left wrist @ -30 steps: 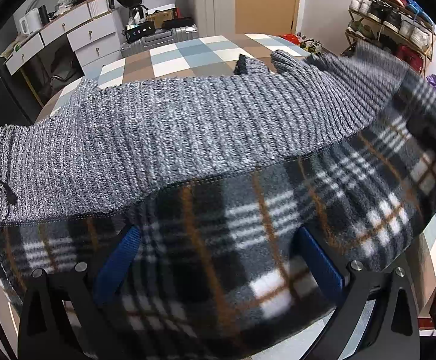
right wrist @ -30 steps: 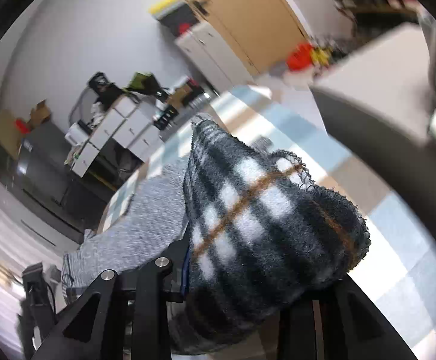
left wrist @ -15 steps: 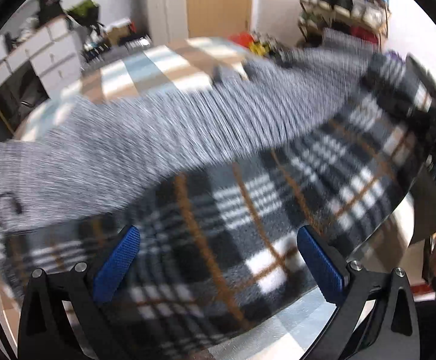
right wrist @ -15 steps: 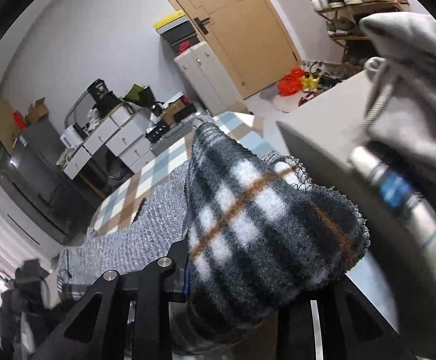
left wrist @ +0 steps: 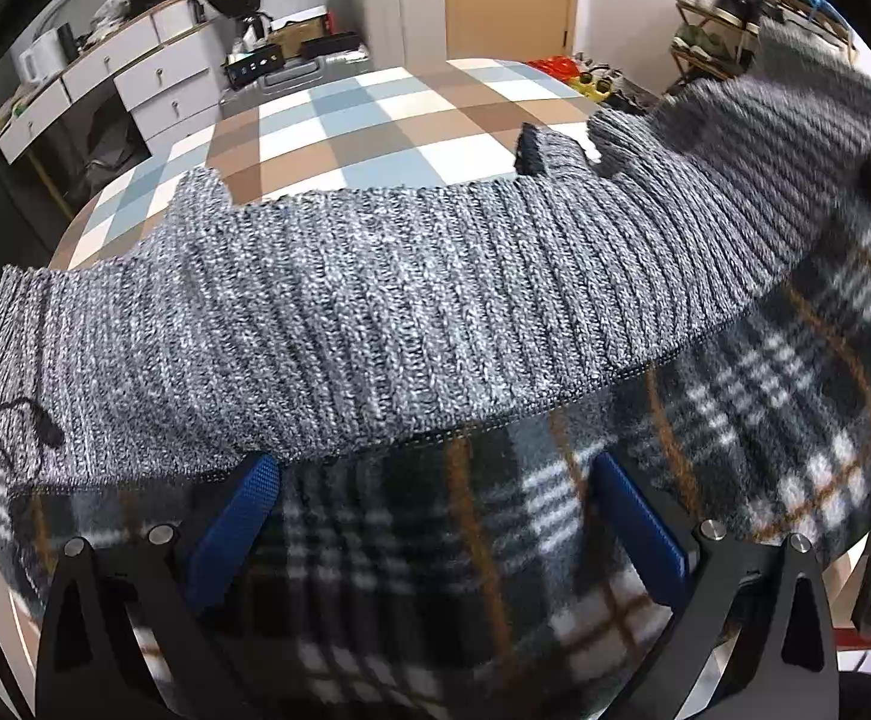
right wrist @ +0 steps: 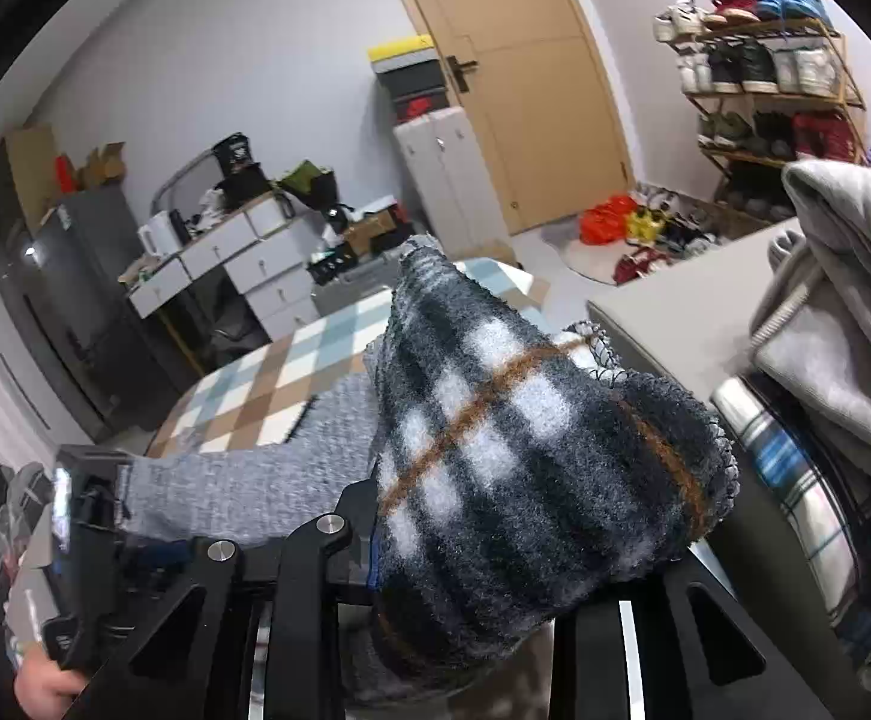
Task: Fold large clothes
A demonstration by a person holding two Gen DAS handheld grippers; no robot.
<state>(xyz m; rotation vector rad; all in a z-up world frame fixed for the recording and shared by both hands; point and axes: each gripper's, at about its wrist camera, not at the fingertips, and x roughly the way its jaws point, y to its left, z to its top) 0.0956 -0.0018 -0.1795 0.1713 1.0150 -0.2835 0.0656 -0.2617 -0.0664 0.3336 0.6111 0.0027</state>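
A large garment with a grey ribbed knit outside (left wrist: pixel 375 312) and a dark plaid fleece lining (left wrist: pixel 555 510) lies across the checked table (left wrist: pixel 375 114). My left gripper (left wrist: pixel 429 516) has its blue pads wide apart with the plaid fleece bunched between them. My right gripper (right wrist: pixel 471 540) is shut on a thick fold of the plaid fleece (right wrist: pixel 525 450), lifted above the table. The grey knit (right wrist: pixel 243 492) trails left toward the other hand-held gripper (right wrist: pixel 75 540).
A white drawer desk (left wrist: pixel 135 78) and a suitcase (left wrist: pixel 291 75) stand beyond the table. A shoe rack (right wrist: pixel 765 90) stands by the door. A pile of folded clothes (right wrist: pixel 843 330) sits close on the right in the right wrist view.
The left view swung and blurred, then steadied with more table showing. The right gripper, with the fleece in it, rose and turned, bringing the folded pile into view.
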